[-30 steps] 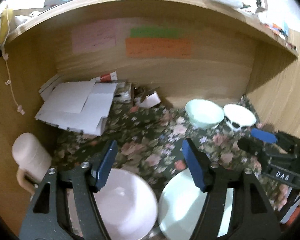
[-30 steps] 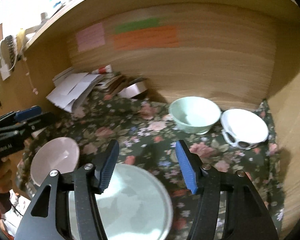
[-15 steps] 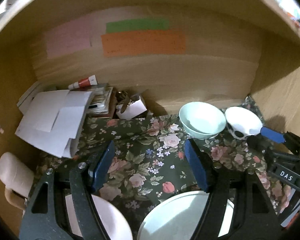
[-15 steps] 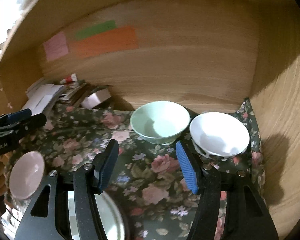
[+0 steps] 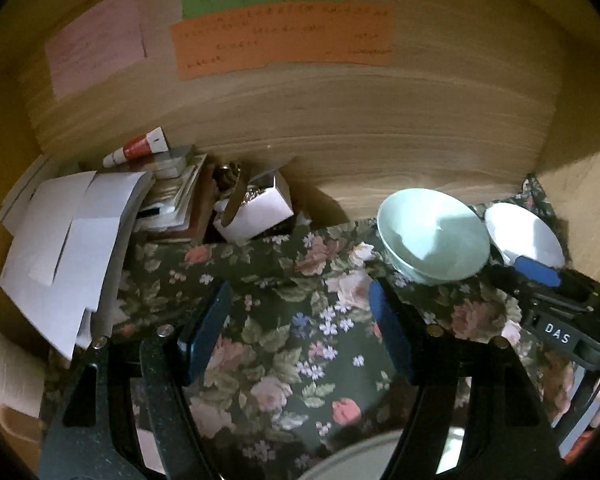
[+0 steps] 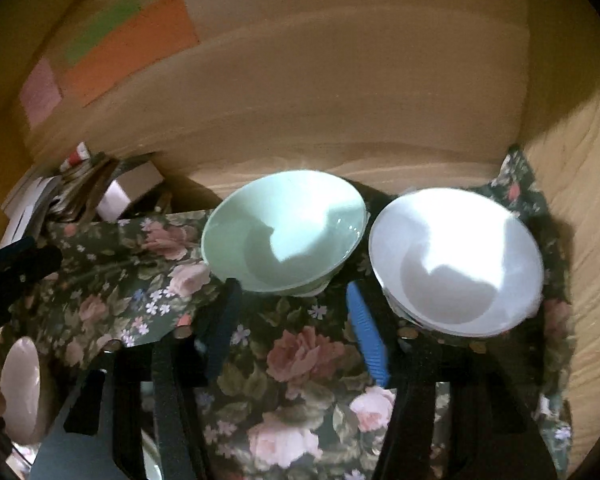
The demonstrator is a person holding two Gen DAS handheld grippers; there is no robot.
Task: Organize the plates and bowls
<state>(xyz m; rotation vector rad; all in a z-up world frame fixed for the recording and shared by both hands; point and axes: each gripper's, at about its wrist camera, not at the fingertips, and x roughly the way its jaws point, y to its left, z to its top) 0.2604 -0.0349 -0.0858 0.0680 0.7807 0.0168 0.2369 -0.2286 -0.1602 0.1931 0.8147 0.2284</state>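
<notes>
both grippers hang over the floral cloth (image 5: 300,344) with nothing between their pads. left gripper (image 5: 300,324) stands apart and empty, well short of the bowls. right gripper (image 6: 292,320) is closing, its jaws still parted, just in front of the green bowl (image 6: 284,236) and the white bowl (image 6: 456,260), which sit side by side against the wooden back wall (image 6: 340,100).
</notes>
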